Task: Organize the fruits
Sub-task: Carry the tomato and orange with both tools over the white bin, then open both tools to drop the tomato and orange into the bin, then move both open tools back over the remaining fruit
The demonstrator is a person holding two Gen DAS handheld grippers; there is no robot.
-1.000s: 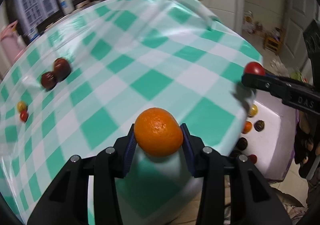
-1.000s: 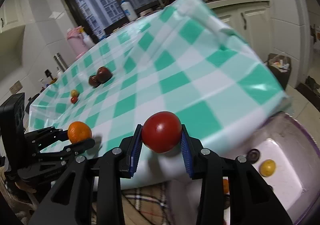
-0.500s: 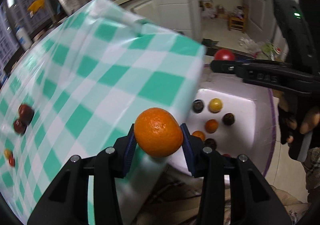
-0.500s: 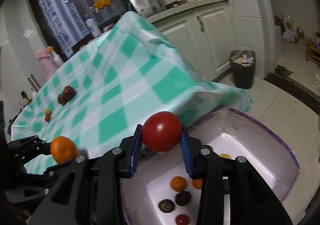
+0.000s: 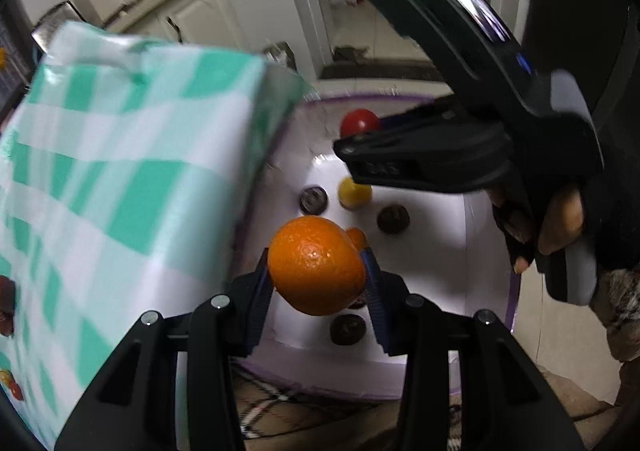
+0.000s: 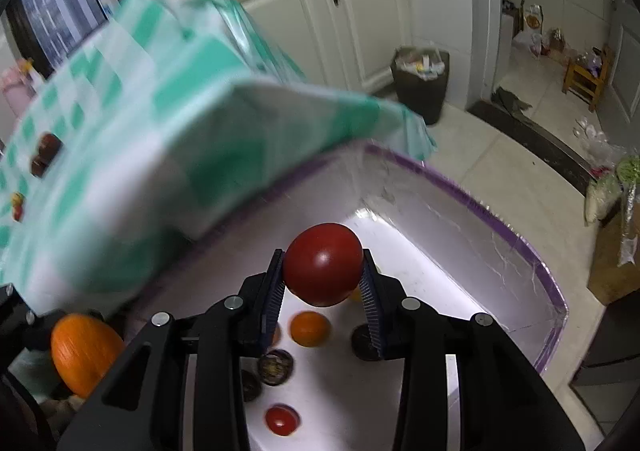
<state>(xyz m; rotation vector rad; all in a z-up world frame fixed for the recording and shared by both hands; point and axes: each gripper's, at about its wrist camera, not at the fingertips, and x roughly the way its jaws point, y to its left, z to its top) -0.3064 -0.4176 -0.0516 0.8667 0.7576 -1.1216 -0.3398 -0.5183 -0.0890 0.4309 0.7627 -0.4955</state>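
**Orange and red, both poised over the bin**

Orange peel fills the grip of the left gripper [image 5: 318, 277]: its jaws are clenched on a mandarin [image 5: 316, 265], held above the near part of the purple-rimmed bin [image 5: 510, 315]. The right gripper [image 6: 323, 283] is clamped on a red tomato [image 6: 323, 265], hanging over the bin's white floor. Below lie a small orange fruit [image 6: 310, 328], a yellow fruit [image 5: 354, 193], a small red fruit [image 6: 282, 419] and several dark round fruits [image 5: 393, 219].

The risks, as I judge them: both fruits hang well above the floor, so letting go from here could bruise the tomato or set the mandarin bouncing into those already there. The checked tablecloth [image 5: 120, 179] overhangs the bin's edge, and a gripper swinging wide might snag it. The two grippers are also near each other and could collide.
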